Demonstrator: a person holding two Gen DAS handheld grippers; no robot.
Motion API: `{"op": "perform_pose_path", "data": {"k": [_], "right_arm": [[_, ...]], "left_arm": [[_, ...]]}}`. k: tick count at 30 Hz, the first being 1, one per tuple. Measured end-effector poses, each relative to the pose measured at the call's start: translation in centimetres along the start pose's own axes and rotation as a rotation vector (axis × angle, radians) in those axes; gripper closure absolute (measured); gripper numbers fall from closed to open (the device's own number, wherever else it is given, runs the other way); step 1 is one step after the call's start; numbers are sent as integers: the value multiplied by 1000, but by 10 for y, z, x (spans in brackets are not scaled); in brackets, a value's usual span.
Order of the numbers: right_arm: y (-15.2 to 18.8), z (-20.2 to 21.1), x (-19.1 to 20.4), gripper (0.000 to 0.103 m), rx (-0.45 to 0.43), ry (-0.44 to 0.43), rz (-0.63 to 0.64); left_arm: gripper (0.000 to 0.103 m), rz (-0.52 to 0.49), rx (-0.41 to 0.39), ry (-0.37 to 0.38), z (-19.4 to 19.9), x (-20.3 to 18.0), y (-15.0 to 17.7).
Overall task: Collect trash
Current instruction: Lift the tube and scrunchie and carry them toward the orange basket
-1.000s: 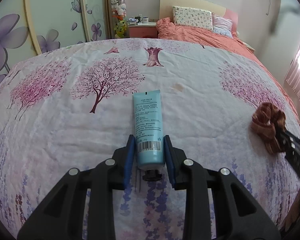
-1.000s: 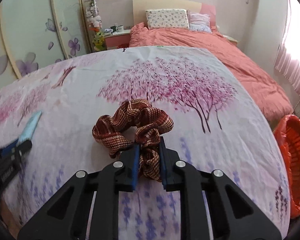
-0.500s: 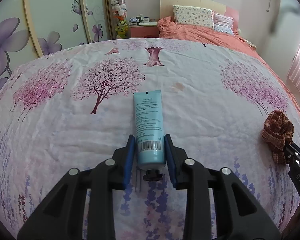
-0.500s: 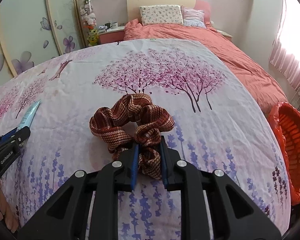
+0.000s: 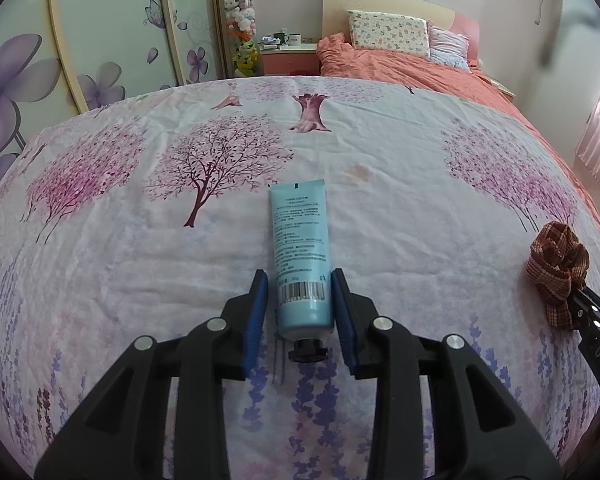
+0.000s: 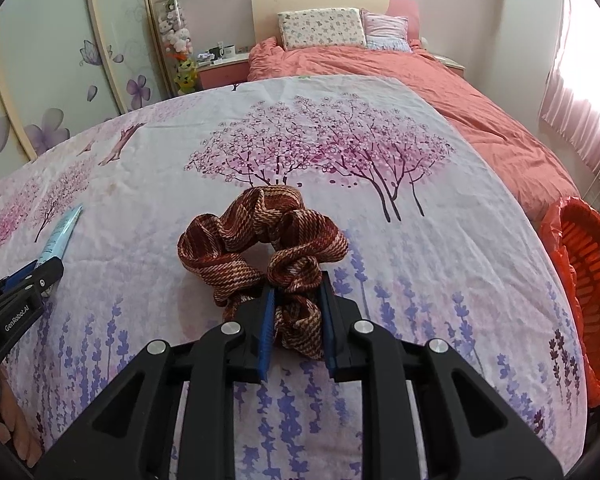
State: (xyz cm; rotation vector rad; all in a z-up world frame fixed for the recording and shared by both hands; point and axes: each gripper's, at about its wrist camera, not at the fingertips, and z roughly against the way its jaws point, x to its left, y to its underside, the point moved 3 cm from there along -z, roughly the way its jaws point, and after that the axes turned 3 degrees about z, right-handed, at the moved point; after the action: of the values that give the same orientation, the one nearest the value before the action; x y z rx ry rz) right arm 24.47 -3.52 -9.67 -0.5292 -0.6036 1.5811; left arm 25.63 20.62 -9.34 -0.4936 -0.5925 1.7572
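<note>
A light blue tube (image 5: 302, 256) with a black cap lies between the blue pads of my left gripper (image 5: 300, 280), which is shut on it over the flowered bedspread (image 5: 140, 240). My right gripper (image 6: 298, 300) is shut on a brown-red striped scrunchie (image 6: 260, 236) and holds it just above the spread. The scrunchie also shows at the right edge of the left wrist view (image 5: 558, 272). The tube's end (image 6: 62, 232) and the left gripper (image 6: 28, 284) show at the left of the right wrist view.
An orange-red basket (image 6: 584, 292) lined with a red bag stands on the floor past the bedspread's right edge. Beyond lies a bed with a coral duvet (image 6: 440, 92) and pillows, a nightstand (image 5: 288, 56) and a wardrobe with flower doors.
The right gripper with the scrunchie has swung rightwards, bringing the orange basket further into its view. The left gripper holds the tube in the same place.
</note>
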Motion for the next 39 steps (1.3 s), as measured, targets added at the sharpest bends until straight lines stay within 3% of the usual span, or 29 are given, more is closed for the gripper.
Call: {"op": "perform_pose_path", "data": {"k": [21,31,39], "right_arm": [[1,1,-2,83,-3,-8,-3],[0,9,-9,87,-41,-76,-22],[-2,21,-22,88,-65,-124,-67]], "left_arm": [[71,-6,-2,-6,1,-2,1],[75,-14,-11,91,4,3,0],[75,-44,-55,84,18,1,1]]}}
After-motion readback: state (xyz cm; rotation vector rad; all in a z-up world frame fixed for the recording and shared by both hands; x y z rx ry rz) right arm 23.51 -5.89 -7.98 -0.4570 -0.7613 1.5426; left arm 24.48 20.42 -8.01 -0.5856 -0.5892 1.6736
